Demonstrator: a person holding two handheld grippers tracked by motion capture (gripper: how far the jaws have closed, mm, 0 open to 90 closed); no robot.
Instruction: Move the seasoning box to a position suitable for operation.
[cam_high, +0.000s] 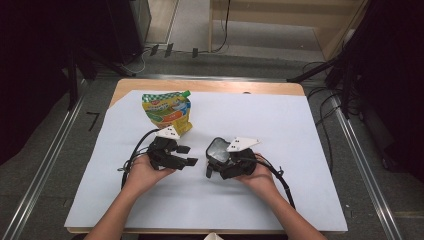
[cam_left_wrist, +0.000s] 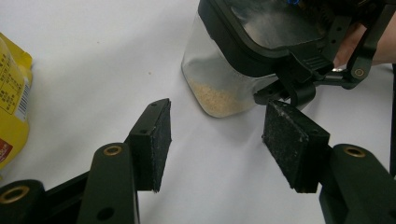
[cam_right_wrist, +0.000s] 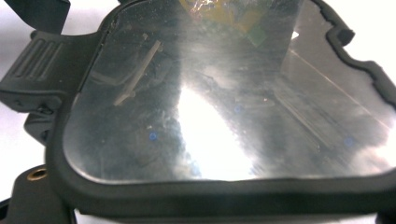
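Right tongs (cam_high: 216, 161) clamp lidded clear jar (cam_left_wrist: 219, 79), tilted; rigid, slick, light, grains inside. Left tongs (cam_left_wrist: 215, 140) half-open, empty, at its 9 o'clock. Grip under lid rim.

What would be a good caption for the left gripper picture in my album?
Open left gripper faces a clear container with a black lid, tilted by the right gripper; a yellow pouch lies left.

A yellow snack pouch (cam_high: 167, 114) lies on white paper (cam_high: 280, 125).
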